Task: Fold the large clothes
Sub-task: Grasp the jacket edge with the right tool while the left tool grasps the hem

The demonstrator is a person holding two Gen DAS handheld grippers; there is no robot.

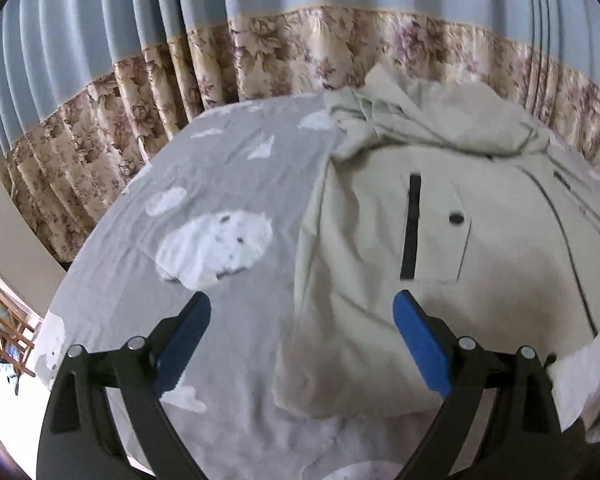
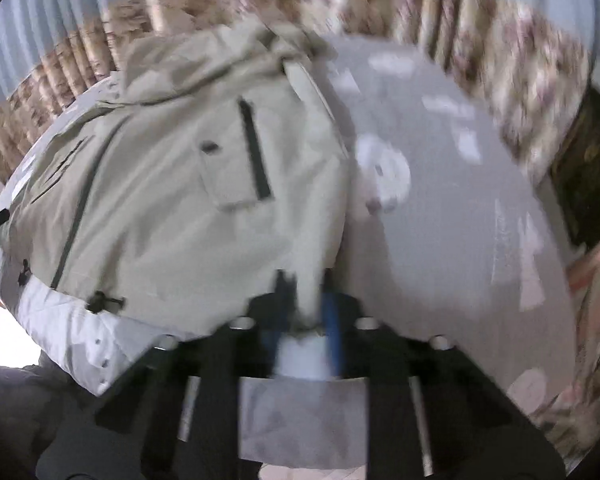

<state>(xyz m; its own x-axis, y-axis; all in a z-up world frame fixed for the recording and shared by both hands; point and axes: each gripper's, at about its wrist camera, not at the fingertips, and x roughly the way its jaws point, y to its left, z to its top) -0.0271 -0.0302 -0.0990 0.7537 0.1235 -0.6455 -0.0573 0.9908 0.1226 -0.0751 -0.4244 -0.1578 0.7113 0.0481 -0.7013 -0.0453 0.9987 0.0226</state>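
Beige jacket (image 1: 440,240) covers grey bedsheet (image 1: 228,184); left gripper (image 1: 302,312) wide; right gripper (image 2: 308,292) pinching jacket hem.

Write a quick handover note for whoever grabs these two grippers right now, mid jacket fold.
Left gripper: open, empty, hovering over the jacket's near edge.
Right gripper: shut on the jacket's hem edge; the view is blurred.
The beige jacket lies front up on the grey bedsheet, hood toward the curtain.
Done: jacket laid out, one edge gripped.
Left: no clear fold shows yet; fold the sides in, then fold it over.
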